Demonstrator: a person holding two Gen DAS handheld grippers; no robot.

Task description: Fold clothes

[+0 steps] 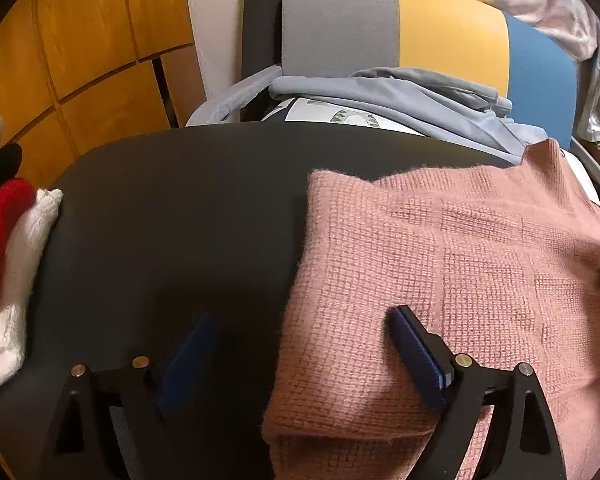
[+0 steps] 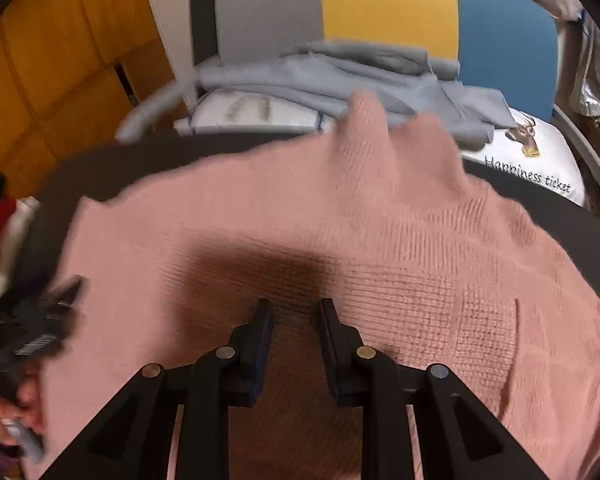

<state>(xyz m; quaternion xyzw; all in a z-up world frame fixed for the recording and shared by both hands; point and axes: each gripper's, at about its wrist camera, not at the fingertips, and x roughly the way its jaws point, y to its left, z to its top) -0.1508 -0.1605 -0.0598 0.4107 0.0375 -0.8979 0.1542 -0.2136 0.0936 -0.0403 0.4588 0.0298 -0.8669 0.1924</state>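
In the left wrist view, the left gripper (image 1: 300,344) hovered low over the black table (image 1: 172,216) with its jaws spread wide. Its right finger lay over the near left part of the pink knitted sweater (image 1: 452,264), and its left finger stood over bare tabletop. The sweater covered the right half of the table. At the far left edge lay red and white clothes (image 1: 8,248). Beyond the table a grey-blue garment (image 1: 400,96) was heaped on a chair with grey, yellow and blue panels (image 1: 452,28).

In the right wrist view, blurred by motion, the right gripper (image 2: 296,320) sat just above the sweater (image 2: 380,232), jaws parted by a narrow gap and gripping nothing. The left gripper (image 2: 40,320) showed as a dark blur at the sweater's left edge.
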